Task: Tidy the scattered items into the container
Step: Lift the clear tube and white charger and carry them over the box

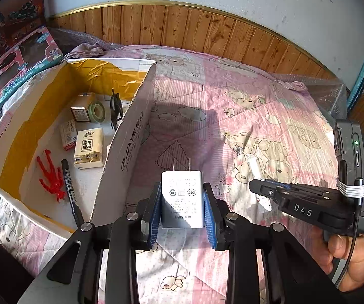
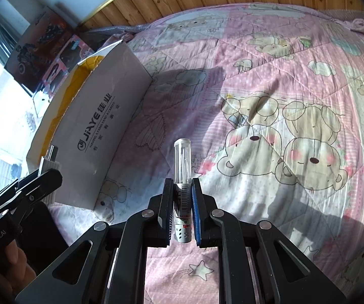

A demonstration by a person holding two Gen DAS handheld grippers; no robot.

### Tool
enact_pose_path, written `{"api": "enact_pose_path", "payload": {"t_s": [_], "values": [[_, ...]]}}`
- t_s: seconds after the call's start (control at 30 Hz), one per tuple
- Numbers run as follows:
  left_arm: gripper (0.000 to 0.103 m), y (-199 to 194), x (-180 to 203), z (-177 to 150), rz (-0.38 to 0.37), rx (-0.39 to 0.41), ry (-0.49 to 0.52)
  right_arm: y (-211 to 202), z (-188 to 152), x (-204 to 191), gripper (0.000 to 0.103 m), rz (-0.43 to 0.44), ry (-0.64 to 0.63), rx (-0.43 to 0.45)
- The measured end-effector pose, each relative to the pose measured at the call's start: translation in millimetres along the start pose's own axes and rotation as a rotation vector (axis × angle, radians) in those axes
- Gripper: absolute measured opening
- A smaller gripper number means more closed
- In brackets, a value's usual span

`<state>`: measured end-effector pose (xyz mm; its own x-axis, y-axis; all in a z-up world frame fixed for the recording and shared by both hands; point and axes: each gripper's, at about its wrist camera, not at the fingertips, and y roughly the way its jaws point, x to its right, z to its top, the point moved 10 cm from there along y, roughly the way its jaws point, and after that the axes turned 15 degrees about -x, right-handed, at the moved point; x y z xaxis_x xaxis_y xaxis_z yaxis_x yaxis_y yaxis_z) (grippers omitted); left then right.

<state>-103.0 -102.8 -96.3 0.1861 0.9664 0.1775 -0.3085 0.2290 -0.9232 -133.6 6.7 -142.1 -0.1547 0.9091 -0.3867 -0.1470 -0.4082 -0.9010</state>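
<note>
Your left tongs (image 1: pixel 182 204) gripped a white plug adapter (image 1: pixel 182 197), your right tongs (image 2: pixel 181 211) a clear-capped marker (image 2: pixel 182 177), both beside the white cardboard box (image 1: pixel 128 136) on the bed; several items lay inside already.

a home bedroom: a bed spread with a pink quilt (image 2: pixel 270 81) printed with cartoon bears fills both views, wooden wall panelling (image 1: pixel 207 30) runs along its far edge, and boxed children's toys (image 1: pixel 17 58) lean at its far left corner.
</note>
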Motion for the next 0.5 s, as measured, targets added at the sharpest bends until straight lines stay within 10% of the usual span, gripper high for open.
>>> {"api": "enact_pose_path", "payload": {"t_s": [0.5], "values": [[0.031,-29.9,-27.9,-19.5,-0.031,0.027,-0.037,-13.1,-38.7,-86.5,0.014,0.066,-0.071,0.035]]}}
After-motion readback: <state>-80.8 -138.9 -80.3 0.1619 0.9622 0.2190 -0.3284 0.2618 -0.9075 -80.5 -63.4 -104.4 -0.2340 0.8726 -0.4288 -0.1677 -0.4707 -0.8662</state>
